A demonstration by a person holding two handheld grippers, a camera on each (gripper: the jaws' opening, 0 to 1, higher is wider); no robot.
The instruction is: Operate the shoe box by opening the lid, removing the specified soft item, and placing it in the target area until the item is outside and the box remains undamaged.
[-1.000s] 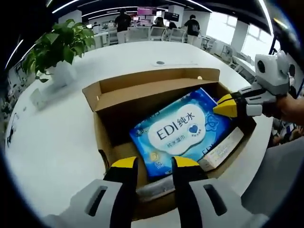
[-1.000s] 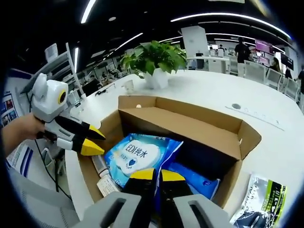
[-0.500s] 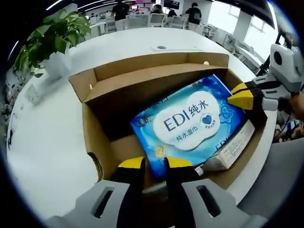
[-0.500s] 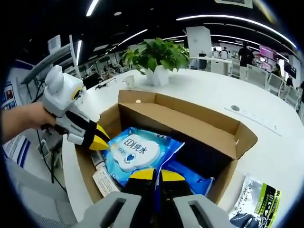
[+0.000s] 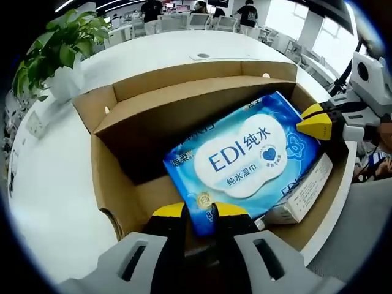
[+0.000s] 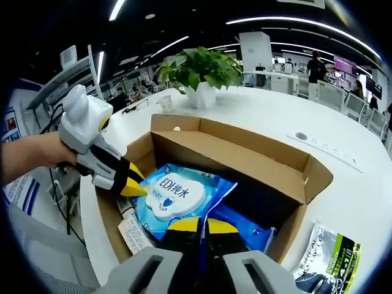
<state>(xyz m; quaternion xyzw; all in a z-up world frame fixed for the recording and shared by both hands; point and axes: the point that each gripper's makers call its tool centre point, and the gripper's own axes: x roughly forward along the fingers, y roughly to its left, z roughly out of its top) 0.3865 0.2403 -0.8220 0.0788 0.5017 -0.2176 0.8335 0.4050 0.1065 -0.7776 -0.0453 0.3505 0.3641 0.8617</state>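
Two grippers meet over the open cardboard box [image 5: 116, 184], one at each end of the blue wipes pack [image 5: 242, 156] lying tilted inside it. In the left gripper view, the left gripper [image 5: 200, 214] has its yellow-tipped jaws drawn narrow around the pack's near edge, apparently pinching it so the soft pack can be lifted without dragging on the box walls. The right gripper [image 5: 315, 122] reaches in at the pack's far end; in the right gripper view its own jaws [image 6: 196, 225] sit close together at the pack's blue corner, though whether they actually grip it I cannot tell. Taking both ends likely keeps the floppy pack from folding. The lid flaps [image 6: 245, 162] stand open and upright, leaving the way out free. A small white carton [image 5: 303, 193] lies just beside the pack against the box wall. On the white table [image 6: 343, 141] outside sit a potted plant [image 6: 199, 73] and a dark printed packet [image 6: 327, 260] near the box corner
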